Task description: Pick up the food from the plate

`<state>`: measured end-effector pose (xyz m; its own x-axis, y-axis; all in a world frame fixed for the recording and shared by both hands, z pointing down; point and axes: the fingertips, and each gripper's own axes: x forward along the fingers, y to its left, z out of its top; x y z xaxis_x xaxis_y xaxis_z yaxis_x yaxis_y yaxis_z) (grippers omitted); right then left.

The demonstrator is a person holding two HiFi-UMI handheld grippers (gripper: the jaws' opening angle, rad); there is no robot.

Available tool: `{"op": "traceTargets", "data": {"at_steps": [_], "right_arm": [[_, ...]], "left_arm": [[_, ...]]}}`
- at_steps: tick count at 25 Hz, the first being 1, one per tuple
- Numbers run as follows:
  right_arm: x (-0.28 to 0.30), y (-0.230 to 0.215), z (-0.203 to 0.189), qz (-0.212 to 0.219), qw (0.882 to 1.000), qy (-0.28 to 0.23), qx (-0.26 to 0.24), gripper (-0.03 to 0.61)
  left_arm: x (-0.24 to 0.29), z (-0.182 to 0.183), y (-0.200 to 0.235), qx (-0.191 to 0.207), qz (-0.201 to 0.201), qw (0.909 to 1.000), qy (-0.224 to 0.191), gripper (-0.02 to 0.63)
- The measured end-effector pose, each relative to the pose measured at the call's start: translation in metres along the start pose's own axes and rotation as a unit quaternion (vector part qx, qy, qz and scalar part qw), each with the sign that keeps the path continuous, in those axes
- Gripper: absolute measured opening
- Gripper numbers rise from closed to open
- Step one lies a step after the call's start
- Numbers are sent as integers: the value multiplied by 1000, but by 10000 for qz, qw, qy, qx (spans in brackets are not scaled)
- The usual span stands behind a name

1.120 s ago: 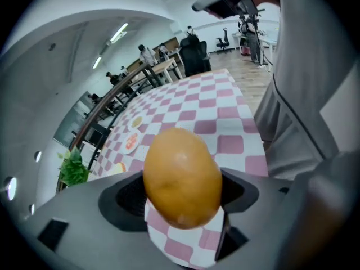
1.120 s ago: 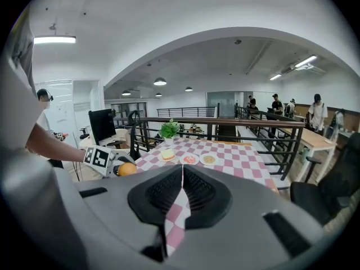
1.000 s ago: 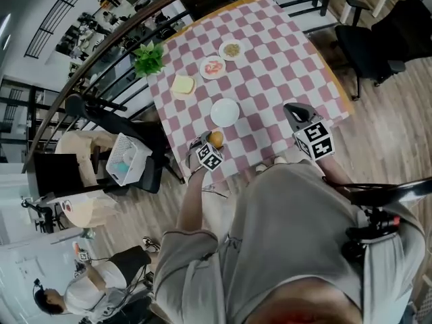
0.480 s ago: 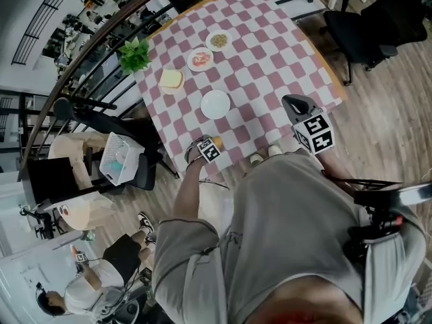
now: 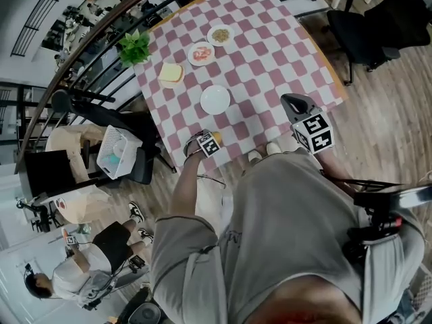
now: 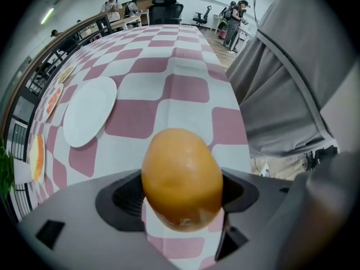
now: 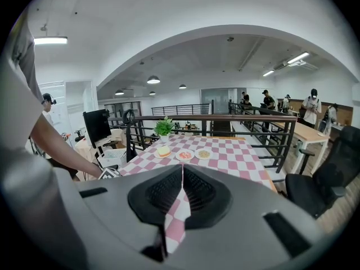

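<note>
Orange-yellow food: a smooth rounded piece, off its plate, caught between the pads of the left gripper over the cloth, close to the table's near edge.
Left gripper: pointing down, jaws spread wide and pressing on the food from both sides.
Right gripper: jaws together with nothing between them, held by the table's near right corner, well apart from the food.
White plate: bare, just beyond the left gripper toward the table's middle.
Tablecloth: pink and white checks over the whole top.
Far plates: bread plate, red-food plate and brownish-food plate in a row across the far half.
Potted plant: at the far left corner, near the bread plate.
Around the table: dark railing along the left side, black chair to the right, white basket down on the left.
In the way: the person's grey shirt covers the near floor and part of the table's near edge.
</note>
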<state>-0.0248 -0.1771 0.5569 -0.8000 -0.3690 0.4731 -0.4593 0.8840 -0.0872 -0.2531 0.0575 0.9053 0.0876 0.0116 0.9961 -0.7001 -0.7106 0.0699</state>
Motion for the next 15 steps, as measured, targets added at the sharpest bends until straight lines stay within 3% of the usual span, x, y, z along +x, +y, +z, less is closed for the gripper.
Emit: {"op": "traceTargets", "data": {"at_steps": [5, 10, 15], "right_arm": [[2, -6, 3, 4, 10000, -26, -12, 17], [15, -1, 7, 167, 9998, -4, -63, 17], [29, 15, 12, 426, 9990, -30, -136, 17]], "left_arm": [[-16, 4, 3, -100, 133, 9997, -191, 388], [-68, 11, 13, -109, 389, 9980, -484, 428], [-155, 30, 34, -339, 1009, 9852, -1340, 427]]}}
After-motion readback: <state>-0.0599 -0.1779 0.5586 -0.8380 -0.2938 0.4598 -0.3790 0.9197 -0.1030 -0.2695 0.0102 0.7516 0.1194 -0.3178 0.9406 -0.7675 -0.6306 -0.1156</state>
